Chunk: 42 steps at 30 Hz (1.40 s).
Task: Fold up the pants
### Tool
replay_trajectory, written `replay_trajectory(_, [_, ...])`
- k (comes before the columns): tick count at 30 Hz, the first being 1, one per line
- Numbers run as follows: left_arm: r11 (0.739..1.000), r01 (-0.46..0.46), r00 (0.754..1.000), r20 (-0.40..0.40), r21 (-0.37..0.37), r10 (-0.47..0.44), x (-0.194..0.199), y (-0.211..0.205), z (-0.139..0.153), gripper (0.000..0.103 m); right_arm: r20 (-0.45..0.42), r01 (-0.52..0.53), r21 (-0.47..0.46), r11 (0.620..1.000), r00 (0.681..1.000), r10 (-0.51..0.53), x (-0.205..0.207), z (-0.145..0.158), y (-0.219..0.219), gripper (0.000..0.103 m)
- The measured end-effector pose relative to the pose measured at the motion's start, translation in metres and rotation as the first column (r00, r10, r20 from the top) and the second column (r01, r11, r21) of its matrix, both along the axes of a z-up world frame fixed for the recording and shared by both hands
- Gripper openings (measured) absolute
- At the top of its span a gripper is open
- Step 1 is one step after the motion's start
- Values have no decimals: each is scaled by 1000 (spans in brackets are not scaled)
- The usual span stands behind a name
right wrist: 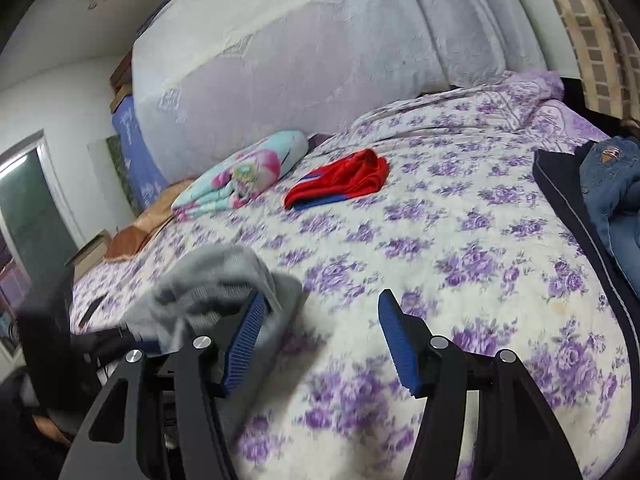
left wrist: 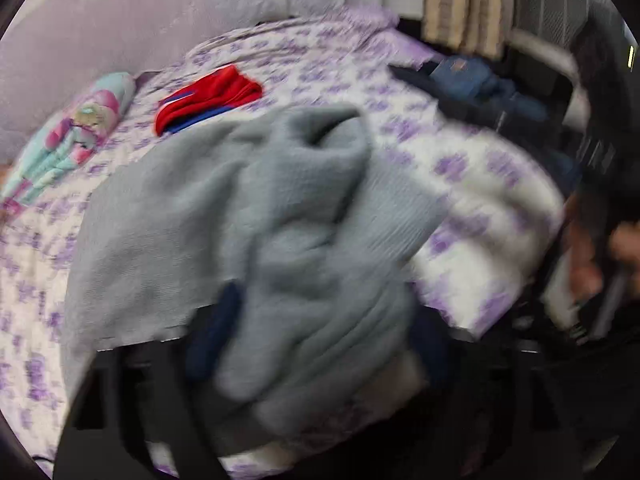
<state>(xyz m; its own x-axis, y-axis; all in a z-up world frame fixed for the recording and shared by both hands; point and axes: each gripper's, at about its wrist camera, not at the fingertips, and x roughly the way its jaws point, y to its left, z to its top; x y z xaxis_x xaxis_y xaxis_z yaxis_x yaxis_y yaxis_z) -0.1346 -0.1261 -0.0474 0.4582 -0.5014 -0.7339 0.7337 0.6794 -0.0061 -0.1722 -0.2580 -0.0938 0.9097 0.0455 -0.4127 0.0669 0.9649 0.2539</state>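
Grey pants (left wrist: 256, 216) hang bunched in front of the left wrist camera, blurred by motion. My left gripper (left wrist: 316, 344) is shut on the grey pants; its blue pads are mostly hidden by the cloth. In the right wrist view the grey pants (right wrist: 216, 284) show at the lower left, beside the left blue pad. My right gripper (right wrist: 320, 340) is open and empty, low over the bed (right wrist: 460, 240) with its purple-flowered cover.
A folded red and blue garment (right wrist: 340, 180) and a folded pastel blanket (right wrist: 240, 172) lie at the far side of the bed. Blue jeans (right wrist: 616, 200) sit on a dark surface at the right. A large covered mattress (right wrist: 300, 60) stands behind.
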Motion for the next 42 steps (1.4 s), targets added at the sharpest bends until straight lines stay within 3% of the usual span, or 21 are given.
replay_trajectory(3, [998, -18, 1000, -7, -60, 18, -1, 15, 22, 93, 23, -44, -5, 999, 999, 44, -5, 9, 6, 64])
replay_trajectory(7, [983, 40, 999, 5, -180, -40, -22, 30, 54, 98, 188, -167, 59, 984, 970, 153, -19, 39, 18, 68])
replay_trajectory(8, [981, 50, 997, -40, -188, -59, -19, 27, 49, 98, 218, -205, 79, 976, 958, 184, -18, 43, 21, 70])
replay_trajectory(9, [979, 52, 986, -148, -197, -82, -6, 21, 34, 98, 231, -244, 100, 965, 949, 216, -15, 46, 26, 71])
replay_trajectory(10, [976, 47, 956, -273, -212, -105, 10, 13, 11, 98, 222, -286, 122, 951, 941, 254, -8, 47, 32, 71])
replay_trajectory(11, [977, 38, 945, -311, -210, -104, 19, 10, -2, 98, 188, -337, 139, 931, 932, 310, 6, 44, 40, 71])
replay_trajectory(12, [975, 38, 935, -336, -218, -112, 26, 7, -16, 98, 108, -370, 132, 920, 927, 358, 25, 37, 51, 71])
replay_trajectory(14, [966, 47, 938, -322, -254, -130, 24, 8, -15, 98, -160, -318, 87, 944, 931, 329, 64, 6, 65, 67])
replay_trajectory(16, [952, 67, 920, -352, -298, -175, 24, 15, -8, 98, -285, -240, 122, 963, 921, 265, 79, -22, 55, 69])
replay_trajectory(17, [945, 65, 912, -366, -319, -186, 24, 22, -3, 98, -271, -235, 187, 954, 921, 280, 76, -26, 45, 70])
replay_trajectory(19, [938, 57, 917, -353, -342, -185, 20, 40, 10, 98, -248, -234, 230, 945, 925, 290, 66, -20, 37, 71])
replay_trajectory(21, [928, 22, 944, -299, -371, -141, 18, 71, 30, 98, -192, -229, 232, 945, 942, 275, 47, -9, 30, 75])
replay_trajectory(23, [917, -38, 959, -274, -397, -78, 27, 101, 41, 98, -161, -193, 241, 951, 958, 236, 32, -3, 17, 94])
replay_trajectory(25, [900, -155, 958, -284, -407, 36, 50, 141, 39, 98, -156, -163, 301, 940, 964, 217, 28, -8, 3, 100])
replay_trajectory(27, [875, -265, 927, -358, -405, 115, 76, 171, 20, 98, -180, -192, 417, 888, 941, 288, 38, -23, -7, 100])
replay_trajectory(30, [852, -326, 854, -514, -410, 80, 112, 182, -23, 98, -226, -208, 538, 817, 898, 377, 61, -51, 0, 100])
replay_trajectory(33, [881, -276, 822, -570, -384, 8, 128, 153, -50, 98, -240, -243, 556, 795, 869, 434, 89, -58, 19, 100])
replay_trajectory(36, [910, -247, 830, -558, -334, 21, 135, 127, -57, 98, -281, -273, 555, 786, 827, 486, 122, -61, 39, 100])
replay_trajectory(38, [900, -241, 829, -559, -364, -4, 135, 121, -49, 98, -312, -283, 504, 816, 821, 477, 135, -62, 52, 89])
replay_trajectory(40, [889, -225, 844, -536, -399, -27, 129, 123, -39, 97, -287, -295, 479, 827, 838, 465, 131, -54, 57, 65])
replay_trajectory(42, [885, -206, 860, -509, -417, -39, 120, 124, -27, 91, -237, -335, 462, 821, 846, 478, 119, -43, 58, 60])
